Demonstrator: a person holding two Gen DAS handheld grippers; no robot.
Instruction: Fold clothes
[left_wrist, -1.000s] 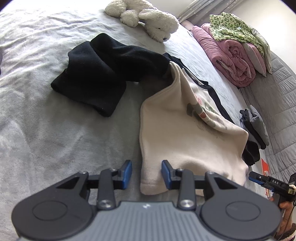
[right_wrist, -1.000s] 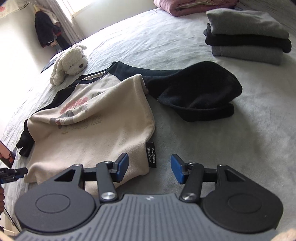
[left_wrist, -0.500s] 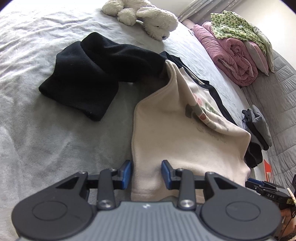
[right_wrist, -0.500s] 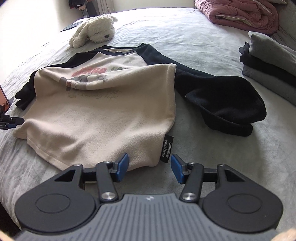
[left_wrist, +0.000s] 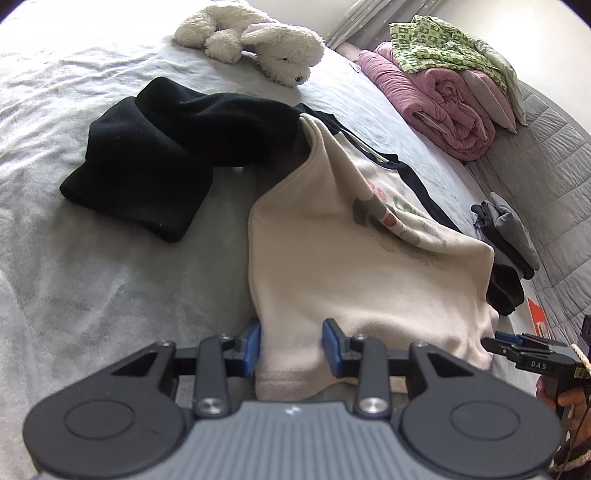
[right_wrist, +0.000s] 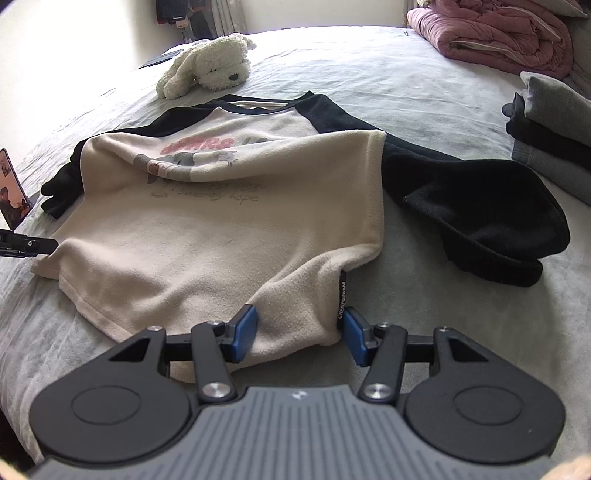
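Since a second ago the right tongs (right_wrist: 299, 339) have rolled level and closed in on the hem: the cream fleece sweatshirt with black raglan sleeves (right_wrist: 236, 221), then lying ahead of them, now has its near corner and black side label between the blue pads. Left tongs (left_wrist: 291, 347) have shifted slightly, so the opposite hem corner (left_wrist: 291, 354), formerly just right of their gap, now sits inside it.

Both tongs stand apart, fabric between the pads; no clear pinch visible on either, and the pads do not appear to press.

Sweatshirt lies flat, print side up, on a bed covered with a wrinkled pale grey blanket (right_wrist: 388, 74). One black sleeve (right_wrist: 480, 218) is doubled over to the side; the other bunches at the far edge.

Surroundings:
- White plush toy dog (right_wrist: 210, 66) on the blanket beyond the collar.
- Rolled pink quilt (left_wrist: 432, 107) at the bed's head, with a green patterned garment (left_wrist: 439, 44) on top.
- Stack of folded grey and black clothes (right_wrist: 550, 125) beside the spread sleeve.
- Grey quilted cover (left_wrist: 546, 155) along the bed's side.
- Phone with lit screen (right_wrist: 13, 188) propped at the bed's edge.
- Pale wall, bright window light.
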